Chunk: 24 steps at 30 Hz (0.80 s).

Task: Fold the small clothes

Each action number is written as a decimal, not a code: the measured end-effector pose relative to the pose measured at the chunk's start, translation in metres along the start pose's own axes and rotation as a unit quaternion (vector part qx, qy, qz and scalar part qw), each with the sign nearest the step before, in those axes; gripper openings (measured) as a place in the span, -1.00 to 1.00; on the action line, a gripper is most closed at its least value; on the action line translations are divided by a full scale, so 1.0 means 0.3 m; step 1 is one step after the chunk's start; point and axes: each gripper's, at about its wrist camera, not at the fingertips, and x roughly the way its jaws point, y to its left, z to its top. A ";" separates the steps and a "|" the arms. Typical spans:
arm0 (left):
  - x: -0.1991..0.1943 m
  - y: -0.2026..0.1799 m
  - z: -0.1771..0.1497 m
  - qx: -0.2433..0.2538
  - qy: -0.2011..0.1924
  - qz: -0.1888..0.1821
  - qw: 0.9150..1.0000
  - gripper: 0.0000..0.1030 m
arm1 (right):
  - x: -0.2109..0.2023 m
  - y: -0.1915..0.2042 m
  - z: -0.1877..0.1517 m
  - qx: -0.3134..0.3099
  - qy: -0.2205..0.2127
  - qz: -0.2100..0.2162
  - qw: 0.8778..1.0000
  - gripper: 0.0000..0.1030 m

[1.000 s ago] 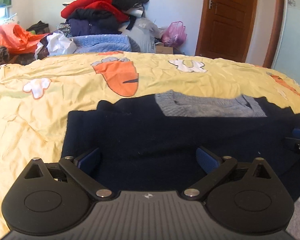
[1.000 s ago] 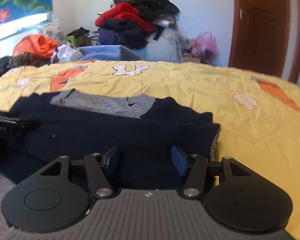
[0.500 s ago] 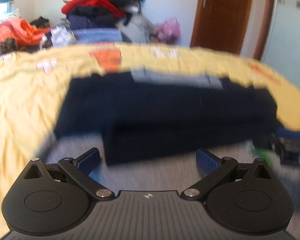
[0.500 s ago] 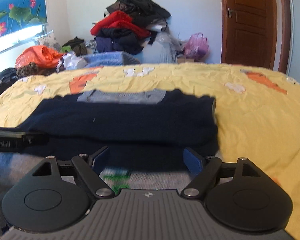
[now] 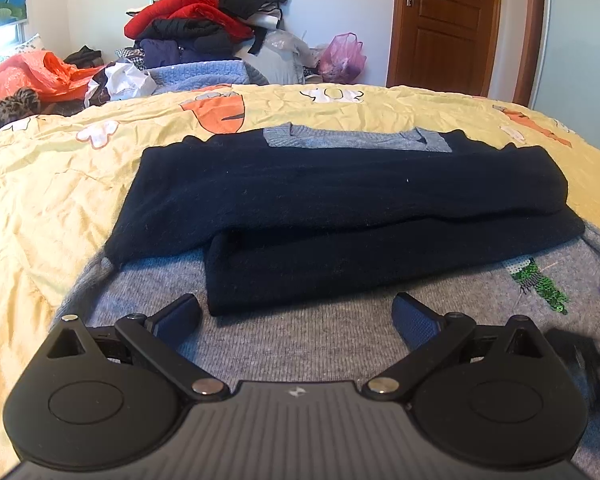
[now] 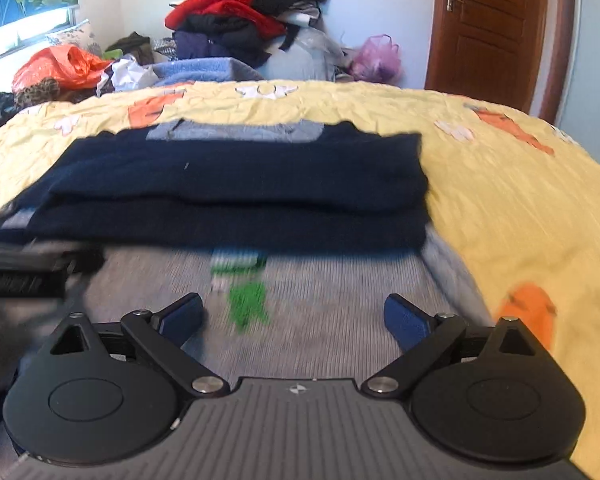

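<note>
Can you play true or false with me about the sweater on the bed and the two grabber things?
1. The left gripper is open and holds nothing. True.
2. The grey knitted sweater with navy sleeves lies on a plain white sheet. False: it lies on a yellow bedspread with orange carrot prints.
3. The navy sleeves are folded across the sweater. True.
4. The sweater's sequin patch is red. False: it is green.
5. The right gripper is clamped on the sweater. False: its jaws are wide open.
</note>
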 end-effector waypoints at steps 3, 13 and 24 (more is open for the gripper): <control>-0.002 -0.006 -0.002 0.001 0.000 0.003 1.000 1.00 | -0.041 -0.012 -0.047 0.010 -0.011 0.000 1.000 0.99; -0.075 -0.009 -0.055 -0.009 0.003 0.020 1.000 1.00 | -0.037 -0.007 -0.049 0.009 -0.013 -0.007 1.000 1.00; -0.179 0.001 -0.147 -0.014 -0.006 0.012 1.000 1.00 | -0.045 -0.006 -0.054 0.009 -0.014 -0.011 1.000 1.00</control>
